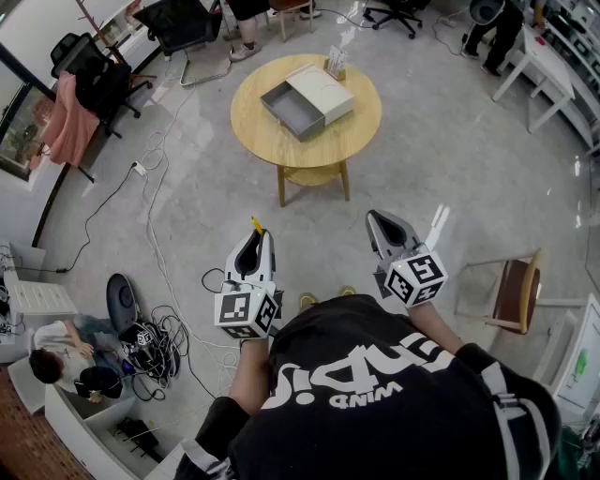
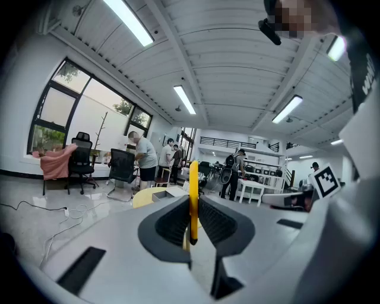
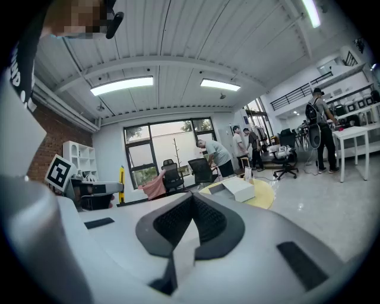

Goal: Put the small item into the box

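My left gripper is shut on a thin yellow item; its tip sticks out past the jaws. My right gripper is shut with nothing between its jaws. Both are held over the floor, well short of the round wooden table. On that table lies the box, a grey drawer tray slid out from a white sleeve. In the right gripper view the box shows on the yellow tabletop ahead; in the left gripper view the box shows far ahead behind the jaws.
Cables trail over the floor at left, with a round robot vacuum beside them. A wooden chair stands at right. Office chairs and people stand beyond the table. A small card stand sits on the table's far side.
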`<state>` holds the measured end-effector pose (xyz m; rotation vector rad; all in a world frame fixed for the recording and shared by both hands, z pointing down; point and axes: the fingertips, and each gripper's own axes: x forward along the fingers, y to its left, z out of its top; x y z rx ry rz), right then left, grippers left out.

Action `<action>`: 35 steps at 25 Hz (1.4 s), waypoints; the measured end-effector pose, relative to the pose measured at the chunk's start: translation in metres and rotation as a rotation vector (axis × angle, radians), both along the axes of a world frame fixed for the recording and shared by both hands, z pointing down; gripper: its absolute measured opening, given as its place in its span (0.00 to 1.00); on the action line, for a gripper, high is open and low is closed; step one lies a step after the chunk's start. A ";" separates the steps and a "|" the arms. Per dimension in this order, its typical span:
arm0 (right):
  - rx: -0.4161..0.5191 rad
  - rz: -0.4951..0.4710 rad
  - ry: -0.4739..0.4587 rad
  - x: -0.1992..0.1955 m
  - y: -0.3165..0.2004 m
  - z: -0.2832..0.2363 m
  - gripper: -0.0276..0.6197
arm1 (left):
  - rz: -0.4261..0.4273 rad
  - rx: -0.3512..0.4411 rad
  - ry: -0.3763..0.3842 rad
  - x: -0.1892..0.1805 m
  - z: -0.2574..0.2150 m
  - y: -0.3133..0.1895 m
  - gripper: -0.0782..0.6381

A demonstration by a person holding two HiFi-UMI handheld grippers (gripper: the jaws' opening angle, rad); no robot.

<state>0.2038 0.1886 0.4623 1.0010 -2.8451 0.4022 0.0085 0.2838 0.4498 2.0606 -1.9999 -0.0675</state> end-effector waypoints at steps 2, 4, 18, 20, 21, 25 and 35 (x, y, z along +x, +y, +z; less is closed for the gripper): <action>0.001 -0.006 0.000 -0.003 0.000 0.001 0.05 | 0.000 -0.001 -0.001 -0.001 0.001 0.000 0.19; -0.004 -0.010 -0.005 -0.006 0.001 0.001 0.05 | -0.002 0.000 0.004 -0.003 0.002 0.000 0.19; 0.026 0.077 -0.004 -0.021 0.014 0.003 0.05 | 0.048 -0.012 -0.027 -0.036 0.013 -0.002 0.19; 0.020 0.089 -0.002 -0.026 0.015 0.005 0.05 | 0.061 -0.007 -0.027 -0.042 0.012 -0.007 0.19; 0.017 0.091 0.001 -0.029 0.015 0.006 0.05 | 0.068 -0.005 -0.027 -0.045 0.011 -0.009 0.19; 0.009 0.103 0.007 -0.039 0.015 0.013 0.05 | 0.084 -0.002 -0.023 -0.053 0.013 -0.016 0.19; -0.001 0.119 0.007 -0.058 -0.014 0.021 0.05 | 0.093 0.011 -0.019 -0.074 0.013 -0.048 0.19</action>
